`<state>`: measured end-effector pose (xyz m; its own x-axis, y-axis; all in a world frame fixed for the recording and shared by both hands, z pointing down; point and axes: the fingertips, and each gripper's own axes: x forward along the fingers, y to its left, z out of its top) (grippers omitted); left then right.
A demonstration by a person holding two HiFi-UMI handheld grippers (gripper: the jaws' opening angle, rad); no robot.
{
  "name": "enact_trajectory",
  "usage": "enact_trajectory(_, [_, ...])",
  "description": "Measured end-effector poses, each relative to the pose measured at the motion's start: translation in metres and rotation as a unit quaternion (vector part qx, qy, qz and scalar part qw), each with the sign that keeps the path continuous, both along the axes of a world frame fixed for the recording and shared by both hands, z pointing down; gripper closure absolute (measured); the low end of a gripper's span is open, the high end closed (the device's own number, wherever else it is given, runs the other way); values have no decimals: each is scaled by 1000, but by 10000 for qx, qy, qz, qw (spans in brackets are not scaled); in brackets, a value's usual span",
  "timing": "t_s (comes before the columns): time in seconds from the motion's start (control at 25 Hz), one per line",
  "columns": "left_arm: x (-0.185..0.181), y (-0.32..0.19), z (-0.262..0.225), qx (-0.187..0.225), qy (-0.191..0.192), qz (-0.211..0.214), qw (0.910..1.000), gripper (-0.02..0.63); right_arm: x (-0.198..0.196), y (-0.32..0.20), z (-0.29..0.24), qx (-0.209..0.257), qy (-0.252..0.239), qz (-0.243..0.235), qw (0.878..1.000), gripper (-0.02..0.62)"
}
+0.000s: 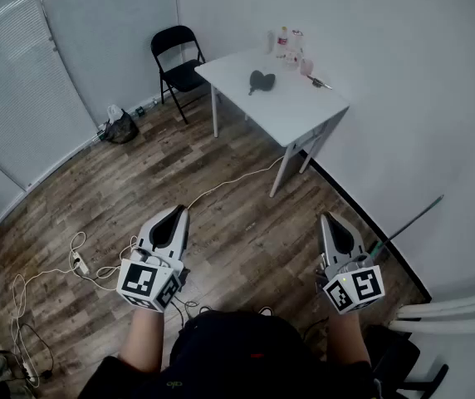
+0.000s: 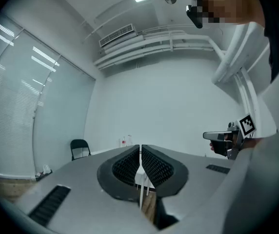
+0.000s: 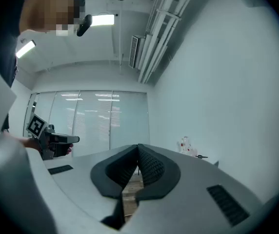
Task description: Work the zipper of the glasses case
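You are standing well back from the white table (image 1: 283,110) at 12 o'clock, zipper work not yet begun; walking up is looking like the next need. Left gripper (image 1: 178,211) and right gripper (image 1: 327,218) are pointing level, jaws closed, empty. The glasses case (image 1: 260,80) is lying near the tabletop's middle, a small dark shape, its zipper too small to make out.

Blk folding chair (image 1: 179,61) by wht table (image 1: 281,113); bottles (image 1: 290,44) on far corner; cable (image 1: 236,178) on floor.
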<state>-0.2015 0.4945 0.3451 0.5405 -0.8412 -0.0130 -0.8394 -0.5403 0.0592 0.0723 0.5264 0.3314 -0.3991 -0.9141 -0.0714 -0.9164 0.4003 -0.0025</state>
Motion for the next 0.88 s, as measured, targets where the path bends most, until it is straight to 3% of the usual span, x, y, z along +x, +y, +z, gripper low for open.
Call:
enact_trajectory(0.56, [3,5,3,-11,-6,3,10000,574,-3,1,2,8,-107,-149,9998,575])
enact_trajectory(0.88, [-15,2,8,-119,91,71,9999,574,-21,-1,7,-76,-118,-48,9999,574])
